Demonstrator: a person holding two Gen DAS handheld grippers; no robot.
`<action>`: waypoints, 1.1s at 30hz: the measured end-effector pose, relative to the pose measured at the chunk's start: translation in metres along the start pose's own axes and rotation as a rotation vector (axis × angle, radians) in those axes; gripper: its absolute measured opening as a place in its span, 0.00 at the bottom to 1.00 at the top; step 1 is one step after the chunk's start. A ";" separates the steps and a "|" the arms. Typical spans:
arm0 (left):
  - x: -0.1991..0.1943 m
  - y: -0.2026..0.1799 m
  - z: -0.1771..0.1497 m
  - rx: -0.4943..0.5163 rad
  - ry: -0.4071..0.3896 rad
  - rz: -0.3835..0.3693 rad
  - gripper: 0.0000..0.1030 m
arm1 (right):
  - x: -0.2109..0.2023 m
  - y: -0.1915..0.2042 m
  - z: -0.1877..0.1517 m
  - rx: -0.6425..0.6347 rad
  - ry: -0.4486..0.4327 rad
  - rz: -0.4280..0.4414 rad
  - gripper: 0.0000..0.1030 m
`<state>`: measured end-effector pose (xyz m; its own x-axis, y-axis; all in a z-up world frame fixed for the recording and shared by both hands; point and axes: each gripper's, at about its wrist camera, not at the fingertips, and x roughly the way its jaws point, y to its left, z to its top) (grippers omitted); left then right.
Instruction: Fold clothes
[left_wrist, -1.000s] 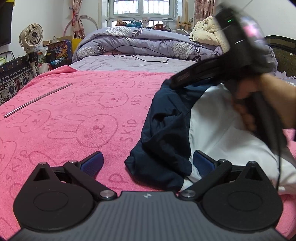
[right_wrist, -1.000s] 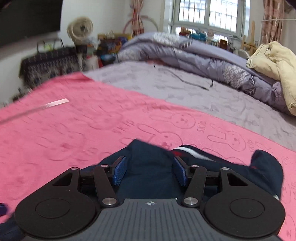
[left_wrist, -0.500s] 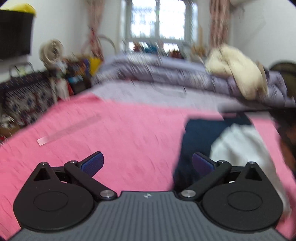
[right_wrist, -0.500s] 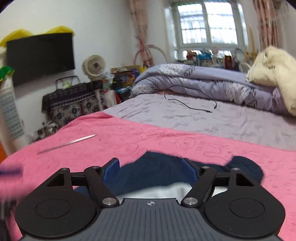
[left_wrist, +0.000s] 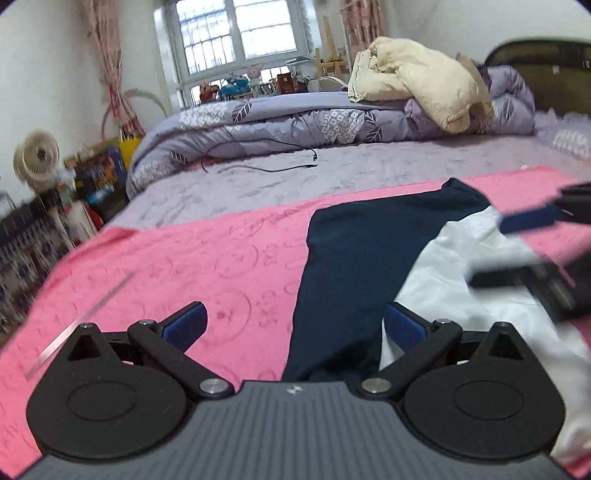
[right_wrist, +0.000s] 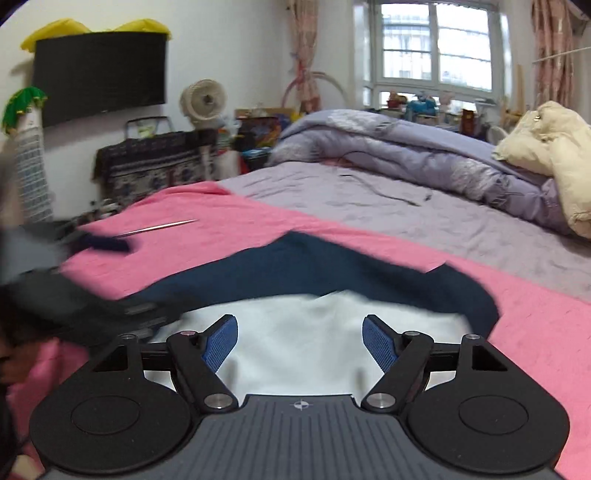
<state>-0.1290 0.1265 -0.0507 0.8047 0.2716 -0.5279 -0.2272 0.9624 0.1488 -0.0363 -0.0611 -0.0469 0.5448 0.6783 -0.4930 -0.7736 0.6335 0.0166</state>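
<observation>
A navy and white garment (left_wrist: 351, 266) lies spread on the pink bunny-print towel (left_wrist: 184, 266) on the bed. My left gripper (left_wrist: 295, 325) is open and empty, low over the navy part near its left edge. My right gripper (right_wrist: 300, 341) is open and empty, above the white panel (right_wrist: 303, 332) of the garment (right_wrist: 295, 266). The right gripper also shows blurred at the right in the left wrist view (left_wrist: 535, 243). The left gripper shows blurred at the left in the right wrist view (right_wrist: 74, 273).
A thin metal ruler (left_wrist: 81, 328) lies on the towel at the left; it also shows in the right wrist view (right_wrist: 155, 229). Behind are the purple sheet with a black cable (left_wrist: 266, 166), a rolled duvet (left_wrist: 332, 125) and a cream jacket (left_wrist: 417, 85). A fan (right_wrist: 203, 99) stands off-bed.
My right gripper opened wider and drew back from the navy fabric to over the white panel. The garment now lies flatter. My left gripper shifted and tilted its view up; it stays open.
</observation>
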 end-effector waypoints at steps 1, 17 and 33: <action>-0.001 0.002 -0.004 -0.008 0.018 0.001 1.00 | 0.012 -0.007 0.003 0.004 0.017 -0.025 0.73; -0.028 -0.003 -0.002 -0.123 0.309 -0.029 1.00 | -0.035 0.005 -0.010 0.107 0.172 -0.044 0.85; -0.065 -0.029 -0.010 -0.163 0.373 -0.039 1.00 | -0.130 0.054 -0.048 0.134 0.214 -0.120 0.90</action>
<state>-0.1804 0.0809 -0.0288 0.5672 0.1877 -0.8019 -0.3089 0.9511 0.0041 -0.1644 -0.1335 -0.0240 0.5380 0.5108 -0.6705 -0.6504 0.7575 0.0552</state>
